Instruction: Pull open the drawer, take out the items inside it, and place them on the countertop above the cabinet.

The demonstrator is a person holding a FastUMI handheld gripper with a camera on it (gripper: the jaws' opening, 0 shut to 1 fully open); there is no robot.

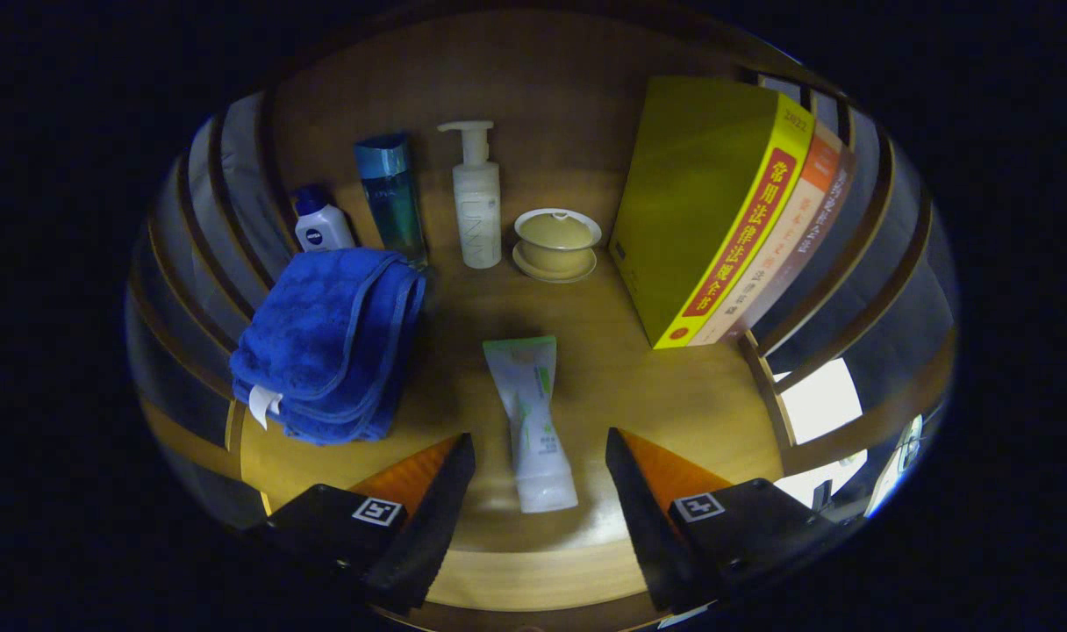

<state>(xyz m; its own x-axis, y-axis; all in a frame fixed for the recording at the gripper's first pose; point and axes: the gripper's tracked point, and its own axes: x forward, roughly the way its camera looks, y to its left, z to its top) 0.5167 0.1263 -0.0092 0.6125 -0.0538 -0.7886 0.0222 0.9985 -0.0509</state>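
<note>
A white and green tube [531, 421] lies flat on the wooden countertop [656, 386], its cap end between my fingers and its crimped end pointing away. My gripper [540, 449] is open, with a gap on each side of the tube, so neither finger touches it. A folded blue towel [332, 342] rests on the countertop to the left, just beyond the left finger [437, 491].
Along the back stand a small white bottle with a blue cap [321, 224], a tall blue bottle [390, 197], a white pump bottle [476, 206] and a lidded cup on a saucer [556, 243]. Several upright books [718, 211] stand at the right. Wooden slats [226, 202] flank both sides.
</note>
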